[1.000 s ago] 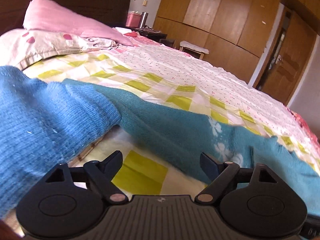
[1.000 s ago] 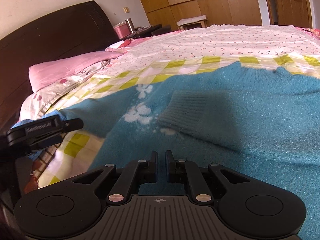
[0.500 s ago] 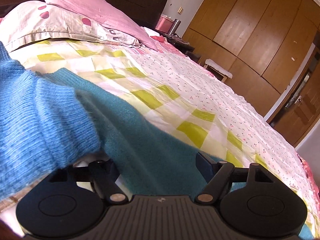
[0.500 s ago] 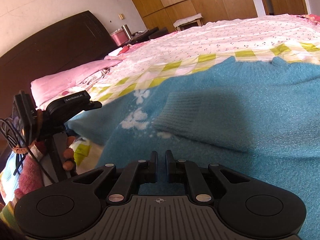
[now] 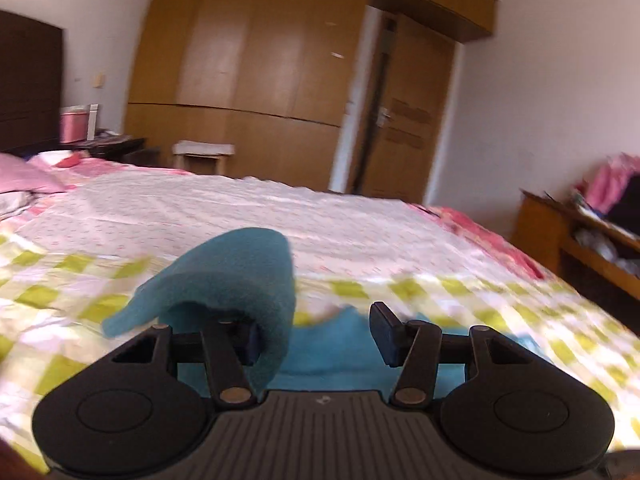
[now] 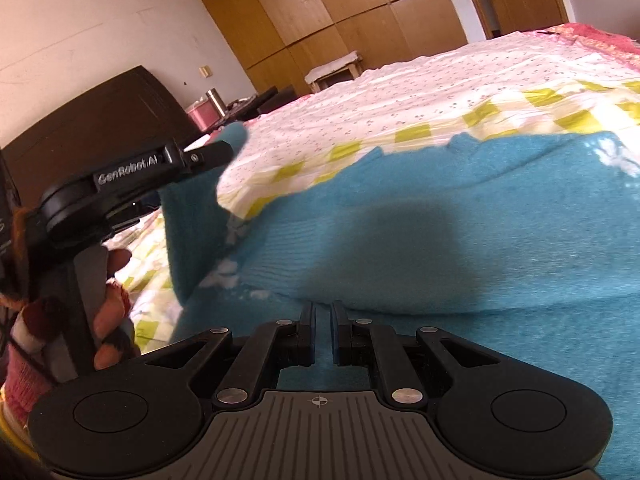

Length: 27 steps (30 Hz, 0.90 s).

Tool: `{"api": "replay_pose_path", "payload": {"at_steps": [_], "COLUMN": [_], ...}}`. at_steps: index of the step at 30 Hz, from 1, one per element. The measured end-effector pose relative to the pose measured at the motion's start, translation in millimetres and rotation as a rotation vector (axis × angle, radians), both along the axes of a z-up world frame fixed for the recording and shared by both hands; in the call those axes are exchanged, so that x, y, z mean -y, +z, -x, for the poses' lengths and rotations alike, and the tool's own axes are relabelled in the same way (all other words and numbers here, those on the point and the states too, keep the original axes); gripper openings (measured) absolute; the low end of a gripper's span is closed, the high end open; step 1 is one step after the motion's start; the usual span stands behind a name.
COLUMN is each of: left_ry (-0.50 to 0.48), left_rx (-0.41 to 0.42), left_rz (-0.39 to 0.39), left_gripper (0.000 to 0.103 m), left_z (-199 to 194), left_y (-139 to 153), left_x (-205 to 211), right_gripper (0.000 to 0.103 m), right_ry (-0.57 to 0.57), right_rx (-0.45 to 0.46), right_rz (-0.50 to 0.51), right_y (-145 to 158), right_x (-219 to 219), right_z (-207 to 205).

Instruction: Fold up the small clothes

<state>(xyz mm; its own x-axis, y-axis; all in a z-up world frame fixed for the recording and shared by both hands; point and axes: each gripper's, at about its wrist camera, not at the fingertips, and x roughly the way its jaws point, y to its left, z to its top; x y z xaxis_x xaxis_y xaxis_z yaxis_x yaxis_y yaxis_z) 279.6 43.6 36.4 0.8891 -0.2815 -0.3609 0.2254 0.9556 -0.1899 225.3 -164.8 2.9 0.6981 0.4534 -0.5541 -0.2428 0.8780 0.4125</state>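
Observation:
A teal knitted sweater (image 6: 460, 240) with white flower marks lies on the bed, one sleeve folded across its body. My left gripper (image 5: 316, 336) has its jaws wide apart, and the sweater's other sleeve (image 5: 236, 276) is draped over its left finger, lifted off the bed. In the right wrist view the left gripper (image 6: 208, 152) holds that sleeve (image 6: 196, 224) up at the left. My right gripper (image 6: 322, 332) is shut, low over the sweater's near part, with nothing seen between its pads.
The bed (image 5: 360, 220) has a pink-flowered sheet and a yellow-checked quilt (image 5: 500, 292). Pink pillows (image 5: 24, 180) lie by the dark headboard (image 6: 100, 120). A wooden wardrobe (image 5: 260, 60), a door and a stool stand beyond; a wooden shelf (image 5: 580, 240) stands at right.
My left gripper has lifted and swung right, carrying the teal sleeve up on its left finger. The right gripper stays shut and has moved little.

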Motion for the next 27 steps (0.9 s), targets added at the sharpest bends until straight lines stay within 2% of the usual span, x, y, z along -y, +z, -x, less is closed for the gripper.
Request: {"api": "replay_pose_path", "payload": {"at_steps": [2, 5, 8, 10, 13, 14, 16, 20, 22, 27], "left_ry": [-0.075, -0.112, -0.116, -0.096, -0.09, -0.091, -0.086, -0.052, -0.031, 0.011], "left_rx": [-0.04, -0.07, -0.087, -0.106, -0.094, -0.102, -0.118, -0.133, -0.144, -0.154], "left_rz": [-0.032, -0.093, -0.121, -0.14, -0.197, -0.191, -0.159, -0.106, -0.074, -0.03], "left_gripper": [0.057, 0.057, 0.061, 0.061, 0.061, 0.062, 0.062, 0.062, 0.062, 0.063], "left_z": [8.4, 21.8, 37.4, 49.2, 66.9, 70.9, 79.2, 89.1, 88.6, 85.4], "left_y": [-10.3, -22.8, -25.7, -28.4, -30.3, -30.0, -32.2, -35.2, -36.0, -37.6], "left_x": [23.5, 37.3, 34.0, 25.7, 17.7, 14.5, 6.8, -6.8, -13.5, -30.1], "right_gripper": [0.011, 0.011, 0.011, 0.016, 0.018, 0.02, 0.035, 0.043, 0.053, 0.058], "right_ry": [-0.031, -0.071, -0.093, -0.104, -0.099, -0.094, -0.077, -0.047, -0.031, -0.001], "right_rx": [-0.007, -0.015, -0.026, -0.027, -0.008, -0.002, 0.01, 0.069, 0.08, 0.088], "right_rz": [0.016, 0.02, 0.004, -0.011, -0.016, -0.018, -0.01, 0.067, 0.108, 0.295], "right_y": [0.2, 0.4, 0.5, 2.3, 9.6, 13.5, 23.2, 46.7, 54.7, 54.2], "right_x": [14.4, 32.6, 41.4, 42.7, 35.9, 31.8, 21.1, -14.8, -36.2, -93.4], "right_z": [4.0, 7.9, 6.8, 2.3, -7.8, -12.6, -23.7, -49.8, -65.0, -103.5]}}
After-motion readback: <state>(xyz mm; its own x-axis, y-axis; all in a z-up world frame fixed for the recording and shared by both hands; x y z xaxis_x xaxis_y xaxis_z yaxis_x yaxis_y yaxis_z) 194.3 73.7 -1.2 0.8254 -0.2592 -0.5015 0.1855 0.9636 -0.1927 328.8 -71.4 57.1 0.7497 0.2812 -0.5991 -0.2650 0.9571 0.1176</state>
